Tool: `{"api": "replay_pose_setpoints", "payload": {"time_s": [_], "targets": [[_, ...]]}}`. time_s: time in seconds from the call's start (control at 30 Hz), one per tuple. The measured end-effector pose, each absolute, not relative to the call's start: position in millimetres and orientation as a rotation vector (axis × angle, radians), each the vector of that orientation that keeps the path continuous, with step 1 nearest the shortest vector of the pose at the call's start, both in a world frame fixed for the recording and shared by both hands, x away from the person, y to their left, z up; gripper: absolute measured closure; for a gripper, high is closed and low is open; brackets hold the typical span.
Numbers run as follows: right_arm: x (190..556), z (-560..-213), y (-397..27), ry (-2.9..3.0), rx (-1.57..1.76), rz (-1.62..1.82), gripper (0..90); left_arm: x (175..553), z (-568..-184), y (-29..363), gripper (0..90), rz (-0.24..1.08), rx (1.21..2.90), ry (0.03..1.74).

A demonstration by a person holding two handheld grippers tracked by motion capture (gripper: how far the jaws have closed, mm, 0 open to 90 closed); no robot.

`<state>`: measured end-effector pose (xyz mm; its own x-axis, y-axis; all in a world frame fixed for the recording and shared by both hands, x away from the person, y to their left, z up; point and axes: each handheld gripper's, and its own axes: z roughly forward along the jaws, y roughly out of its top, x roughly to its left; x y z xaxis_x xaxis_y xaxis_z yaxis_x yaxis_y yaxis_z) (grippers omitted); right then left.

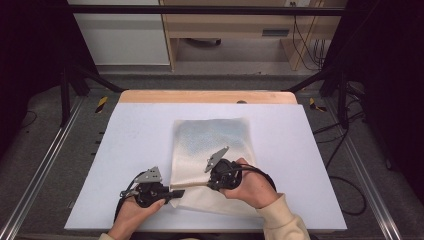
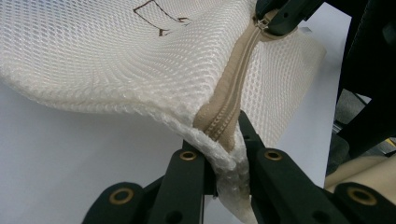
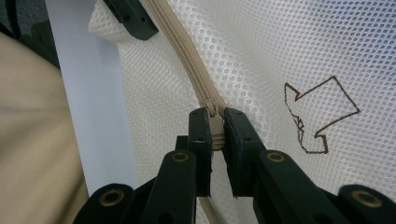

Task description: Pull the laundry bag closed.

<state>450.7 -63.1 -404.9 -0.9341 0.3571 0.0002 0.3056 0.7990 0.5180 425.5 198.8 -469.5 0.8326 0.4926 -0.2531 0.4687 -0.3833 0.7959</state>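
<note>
A white mesh bag (image 1: 210,137) with a beige zipper (image 3: 187,60) lies on the white table (image 1: 125,150), its near edge lifted. My left gripper (image 1: 176,193) is shut on the bag's near-left corner, and its jaws (image 2: 229,144) pinch the mesh at the zipper's end (image 2: 224,121). My right gripper (image 1: 209,184) sits a short way to the right along the same edge. Its jaws (image 3: 217,123) are shut on the zipper pull (image 3: 213,111). The stretch of zipper between the two grippers is drawn taut. A brown arrow-shaped mark (image 3: 317,116) is printed on the mesh.
The table top has bare room left, right and beyond the bag. A wooden strip (image 1: 207,96) runs along its far edge. Metal rails (image 1: 45,165) flank the table, with cables (image 1: 345,150) on the floor at right. A beige sleeve (image 3: 32,140) lies close behind the right gripper.
</note>
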Motion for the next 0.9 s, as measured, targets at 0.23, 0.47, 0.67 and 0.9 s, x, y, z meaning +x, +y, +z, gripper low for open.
{"api": "replay_pose_setpoints", "payload": {"time_s": [0.23, 0.47, 0.67, 0.9], "targets": [[450.0, -406.4, -61.7, 2.89, 0.532, 0.797, 81.9, 425.7, -469.9, 199.2, 84.2, 0.032, 2.039, 0.71], [451.1, -407.4, -62.7, 2.895, 0.529, 0.8, 81.8, 426.1, -470.1, 199.3, 84.2, 0.029, 2.04, 0.709], [449.5, -407.9, -63.7, 2.894, 0.535, 0.8, 81.8, 425.3, -468.8, 199.5, 84.2, 0.036, 2.041, 0.705], [448.2, -406.8, -68.8, 2.886, 0.549, 0.799, 81.8, 425.7, -468.3, 200.5, 84.2, 0.035, 2.037, 0.707]]}}
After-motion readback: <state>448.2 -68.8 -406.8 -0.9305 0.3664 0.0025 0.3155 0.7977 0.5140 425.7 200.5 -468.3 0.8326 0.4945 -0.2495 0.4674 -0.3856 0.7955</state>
